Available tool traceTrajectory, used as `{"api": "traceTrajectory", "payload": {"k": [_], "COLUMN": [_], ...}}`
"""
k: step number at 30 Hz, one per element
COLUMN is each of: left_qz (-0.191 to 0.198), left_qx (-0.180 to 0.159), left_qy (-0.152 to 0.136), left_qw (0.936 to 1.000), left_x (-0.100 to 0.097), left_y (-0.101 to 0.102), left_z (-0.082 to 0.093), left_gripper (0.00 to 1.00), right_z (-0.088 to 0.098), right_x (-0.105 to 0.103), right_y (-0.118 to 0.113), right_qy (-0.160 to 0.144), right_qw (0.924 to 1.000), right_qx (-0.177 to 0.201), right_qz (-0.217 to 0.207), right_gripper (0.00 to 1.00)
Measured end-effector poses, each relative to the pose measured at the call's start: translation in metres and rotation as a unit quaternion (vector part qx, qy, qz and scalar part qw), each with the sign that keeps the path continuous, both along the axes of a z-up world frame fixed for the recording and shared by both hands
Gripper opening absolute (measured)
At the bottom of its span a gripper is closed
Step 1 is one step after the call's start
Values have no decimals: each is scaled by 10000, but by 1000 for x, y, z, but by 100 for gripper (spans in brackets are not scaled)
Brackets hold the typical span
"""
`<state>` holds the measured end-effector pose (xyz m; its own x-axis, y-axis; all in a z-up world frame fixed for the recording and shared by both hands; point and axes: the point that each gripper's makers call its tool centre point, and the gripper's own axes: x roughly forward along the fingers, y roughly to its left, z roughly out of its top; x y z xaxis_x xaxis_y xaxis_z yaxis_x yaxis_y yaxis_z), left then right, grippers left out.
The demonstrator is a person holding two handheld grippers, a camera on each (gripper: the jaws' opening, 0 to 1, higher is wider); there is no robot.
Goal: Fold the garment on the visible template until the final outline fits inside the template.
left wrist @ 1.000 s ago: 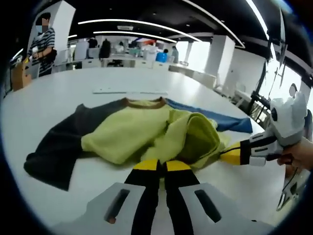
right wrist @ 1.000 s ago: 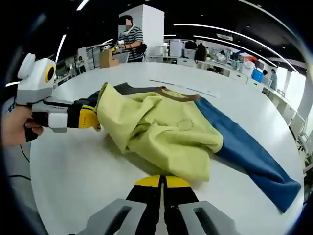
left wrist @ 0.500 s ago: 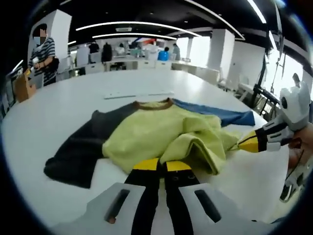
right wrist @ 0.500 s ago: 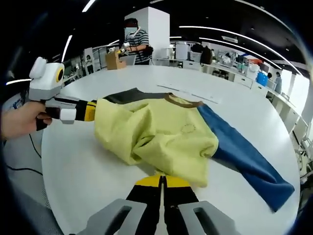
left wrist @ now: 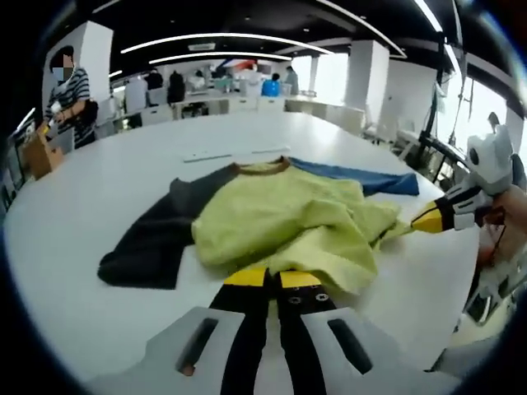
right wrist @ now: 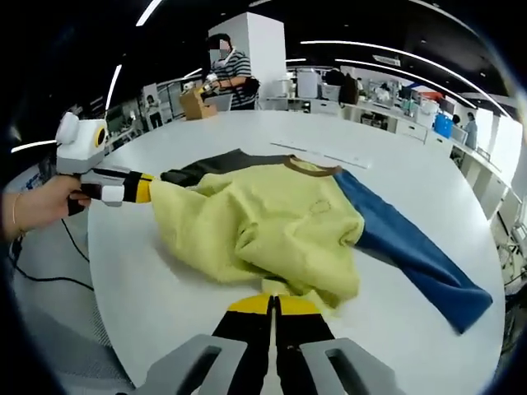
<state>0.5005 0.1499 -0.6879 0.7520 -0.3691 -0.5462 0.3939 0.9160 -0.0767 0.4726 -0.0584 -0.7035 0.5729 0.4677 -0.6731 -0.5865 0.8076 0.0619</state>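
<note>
Looking down my left gripper (left wrist: 272, 278) at the bottom centre of the left gripper view, I see its yellow-tipped jaws pressed together on the near hem of the garment (left wrist: 284, 220); the cloth edge between them is hidden by the tips. In the right gripper view my right gripper (right wrist: 272, 304) is likewise closed on a yellow hem at the bottom centre.

The garment lies bunched on the white table (left wrist: 99, 173), its yellow body rumpled, so I cannot make out its true outline. I cannot make out any template under it; a faint strip (right wrist: 317, 155) lies beyond the collar.

The left gripper view shows the dark sleeve (left wrist: 148, 243) spread toward the lower left, with the blue sleeve (left wrist: 362, 178) half hidden behind the yellow folds. The right gripper view shows the blue sleeve fully, running to the lower right.

A person's hand (right wrist: 41, 206) holds the left gripper at the left edge there.

Far off, a person in a striped shirt (left wrist: 70, 90) stands by a brown box (left wrist: 37, 152).
</note>
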Motion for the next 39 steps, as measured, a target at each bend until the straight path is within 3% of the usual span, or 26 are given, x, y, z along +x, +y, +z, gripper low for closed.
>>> {"api": "traceTrajectory", "payload": {"k": [16,29,33,36,39], "left_qz": [-196,-283,-556,-709,-766], "left_qx": [190,342,507,428,440], "left_qy": [122,218,280,346,320], "left_qw": [9996,9988,9968,9960,9956], "left_x": [-35,-50,-62,-71,-75], "left_y": [21,34,35,37,42], "left_z": [1,-7,-8,-2,5], "left_gripper": [0,1,7,13,15], "right_z": [19,-9,-9,-6,-5], "right_x": [-23,-50,-50,-48,-46], "right_y": [-7,-12,-13,-13,-11], "right_qy": [-145,377,475,501,540], "right_qw": [9996,9987,9970,9957,9944], "right_qx": [231,237,368,437,418], "right_qz": [33,-257,-497,-641,-810], "right_gripper": [0,0,0,0,11]}}
